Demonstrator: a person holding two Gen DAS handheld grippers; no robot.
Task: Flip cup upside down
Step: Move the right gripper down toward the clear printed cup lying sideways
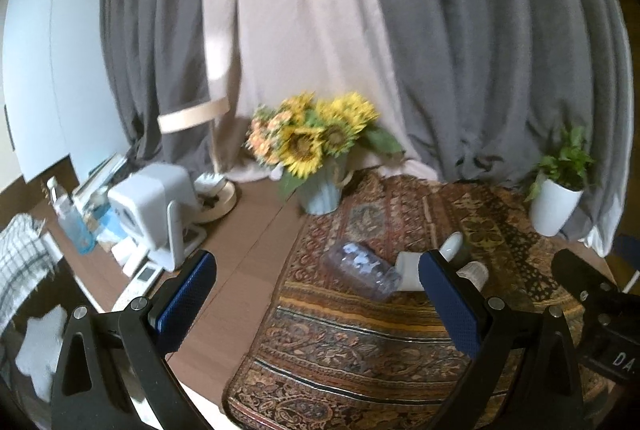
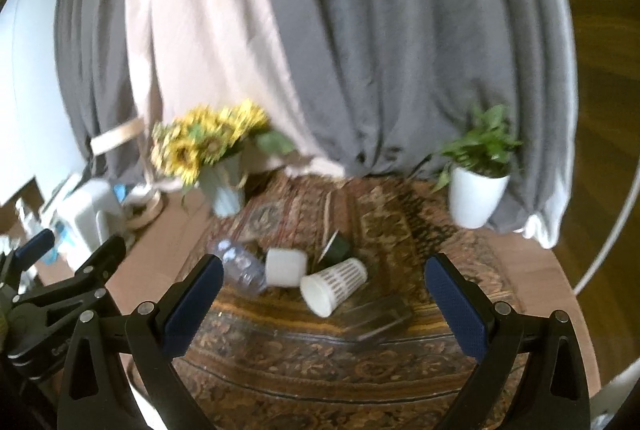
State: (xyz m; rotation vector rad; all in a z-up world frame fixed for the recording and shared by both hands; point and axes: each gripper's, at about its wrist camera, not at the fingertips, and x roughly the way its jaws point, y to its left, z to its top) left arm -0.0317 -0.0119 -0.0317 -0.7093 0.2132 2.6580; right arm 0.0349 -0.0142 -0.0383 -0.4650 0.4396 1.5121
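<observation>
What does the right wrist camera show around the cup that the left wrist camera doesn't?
Right wrist only: the whole perforated white cup lying on its side, a dark cup behind it, and a clear tray beside it. Left wrist only: a blue-liquid bottle and a checked cloth. Both: the plastic bottle lying down, sunflowers, potted plant, patterned mat; both grippers open.

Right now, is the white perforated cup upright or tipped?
Tipped. The perforated cup lies on its side on the patterned rug, one round end facing the camera, beside the white mug. No claw touches it.
</observation>
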